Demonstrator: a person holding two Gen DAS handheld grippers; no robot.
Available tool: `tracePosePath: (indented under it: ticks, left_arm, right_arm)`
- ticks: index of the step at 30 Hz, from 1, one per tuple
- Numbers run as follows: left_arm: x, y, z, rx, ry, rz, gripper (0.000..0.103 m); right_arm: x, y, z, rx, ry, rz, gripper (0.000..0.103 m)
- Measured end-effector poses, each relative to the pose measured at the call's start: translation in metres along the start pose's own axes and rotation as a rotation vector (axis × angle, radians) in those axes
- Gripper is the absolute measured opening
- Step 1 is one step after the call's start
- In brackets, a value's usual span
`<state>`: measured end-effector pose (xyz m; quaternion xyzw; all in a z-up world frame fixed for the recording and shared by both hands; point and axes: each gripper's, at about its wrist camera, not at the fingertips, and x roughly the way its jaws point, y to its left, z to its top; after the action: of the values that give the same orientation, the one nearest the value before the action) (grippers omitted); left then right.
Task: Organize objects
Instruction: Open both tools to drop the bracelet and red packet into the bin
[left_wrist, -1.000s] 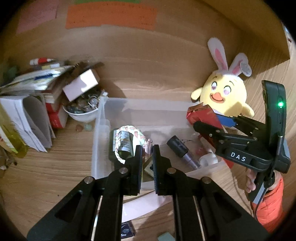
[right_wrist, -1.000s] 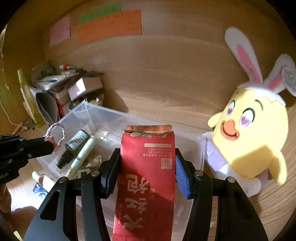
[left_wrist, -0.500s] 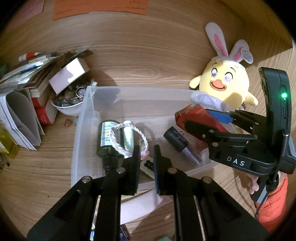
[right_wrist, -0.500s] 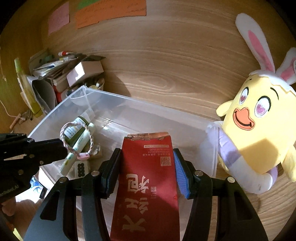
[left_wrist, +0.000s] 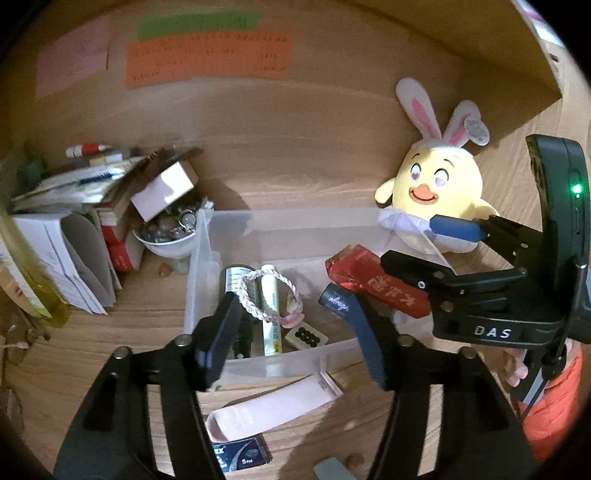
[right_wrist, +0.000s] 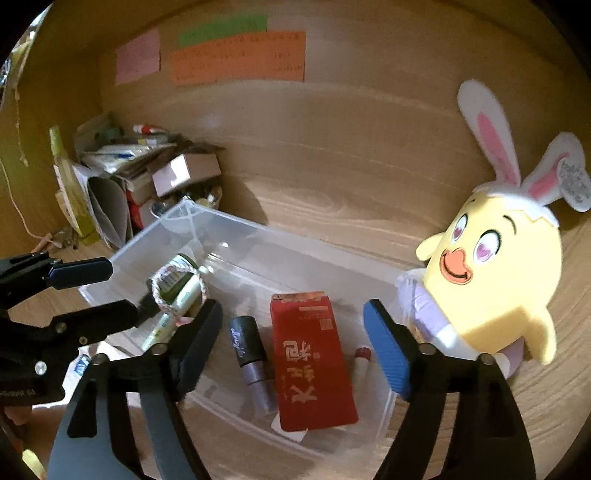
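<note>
Both grippers' jaws just spread, empty — red packet half-hidden in bin.

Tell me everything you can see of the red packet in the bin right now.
The red packet is a flat, paper-looking pouch with a torn, ragged top edge and gold characters printed down its face. It lies inside the clear plastic bin, between a dark tube and a small red-capped stick. The right gripper, whose jaws have just been opening, straddles it without pressing on it.
</note>
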<state>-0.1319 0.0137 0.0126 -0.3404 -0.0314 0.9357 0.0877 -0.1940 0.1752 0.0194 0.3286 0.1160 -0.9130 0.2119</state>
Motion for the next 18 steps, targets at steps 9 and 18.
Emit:
tracePosePath:
  ticks: [9,18]
  left_arm:
    - [-0.026,0.001,-0.009,0.015,-0.030,0.030,0.079]
    - [-0.039,0.012,-0.030,0.005,0.002,0.046,0.081]
  right_arm:
    - [-0.035,0.012,-0.005,-0.007,-0.043,0.004,0.087]
    - [-0.063,0.028,-0.018,-0.009,-0.088,0.043,0.091]
